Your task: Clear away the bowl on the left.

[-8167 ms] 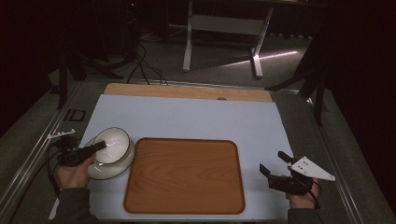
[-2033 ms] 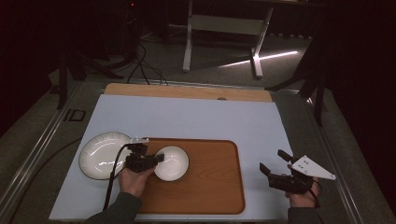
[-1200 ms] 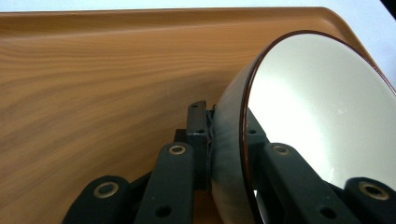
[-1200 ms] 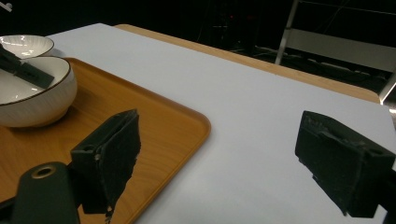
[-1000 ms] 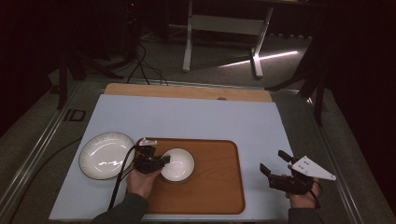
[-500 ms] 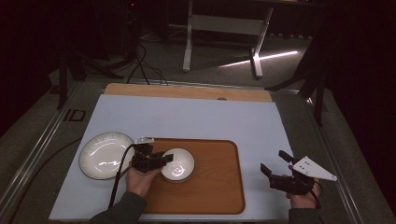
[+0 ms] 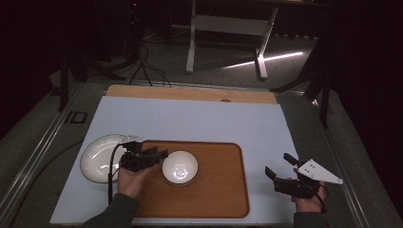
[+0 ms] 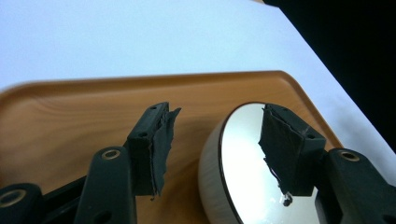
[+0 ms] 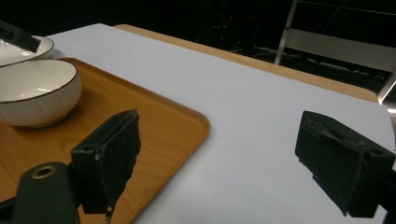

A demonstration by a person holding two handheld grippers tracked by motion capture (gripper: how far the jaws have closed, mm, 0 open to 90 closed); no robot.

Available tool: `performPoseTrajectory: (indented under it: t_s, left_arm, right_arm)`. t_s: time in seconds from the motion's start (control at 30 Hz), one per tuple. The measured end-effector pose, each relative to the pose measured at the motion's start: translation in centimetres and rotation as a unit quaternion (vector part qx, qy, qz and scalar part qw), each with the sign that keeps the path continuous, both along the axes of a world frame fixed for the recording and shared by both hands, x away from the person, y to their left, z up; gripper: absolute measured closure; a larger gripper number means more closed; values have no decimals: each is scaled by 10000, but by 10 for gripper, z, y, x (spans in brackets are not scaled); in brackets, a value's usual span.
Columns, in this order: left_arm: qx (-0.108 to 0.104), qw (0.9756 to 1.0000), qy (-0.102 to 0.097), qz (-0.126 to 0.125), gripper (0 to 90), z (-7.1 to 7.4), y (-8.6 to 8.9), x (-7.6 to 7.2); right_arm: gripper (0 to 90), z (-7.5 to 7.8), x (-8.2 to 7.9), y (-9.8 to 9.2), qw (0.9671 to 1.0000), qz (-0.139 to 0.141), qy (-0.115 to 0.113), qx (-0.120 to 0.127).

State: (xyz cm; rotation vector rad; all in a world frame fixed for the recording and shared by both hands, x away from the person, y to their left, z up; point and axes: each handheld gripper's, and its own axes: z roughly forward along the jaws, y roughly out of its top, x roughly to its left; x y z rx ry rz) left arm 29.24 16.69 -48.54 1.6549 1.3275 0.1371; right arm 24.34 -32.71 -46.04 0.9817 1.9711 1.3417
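Between my left gripper's [image 8: 212, 149] jaws sits the near rim of the white bowl [image 8: 247, 172]: one jaw hangs outside the wall over the wood, the other over the bowl's bright inside, and I see a clear gap on both sides, so the jaws are spread and not pinching it. From above, that gripper [image 7: 159, 155] lies just left of the bowl [image 7: 180, 167], its tips at the rim, with my left hand [image 7: 132, 176] behind it and the cable looping down toward the sleeve. The bowl stands upright on the left part of the wooden tray [image 7: 218, 190]. Left of the tray, on the pale blue mat [image 7: 199, 118], rests a wide white plate [image 7: 97, 159], its right edge close beside the tray's edge.

My right gripper [image 7: 279, 166] is well apart from all this, over the mat off the tray's right edge, jaws wide with nothing between them. Its own view [image 9: 215, 158] shows bare mat in the gap, the tray's corner [image 9: 177, 121] to the left, and the bowl [image 9: 37, 95] farther off. The mat covers the bench [image 7: 190, 92], whose wooden far edge shows beyond it.
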Motion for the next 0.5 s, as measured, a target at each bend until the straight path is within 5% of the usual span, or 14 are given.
performPoseTrajectory:
  t_s: [0.1, 0.33, 0.5]
  left_arm:
    - [356, 9992, -112, 111, 439, 6, 6, -2]
    - [1243, 9909, -356, 385, 438, 19, 17, -7]
    - [1406, 9875, -508, 498, 438, 26, 27, -11]
  right_arm:
    - [139, 0, 0, 0, 10000, 3, 1, -1]
    - [139, 0, 0, 0, 10000, 9, 3, -4]
    - [139, 0, 0, 0, 10000, 6, 3, -7]
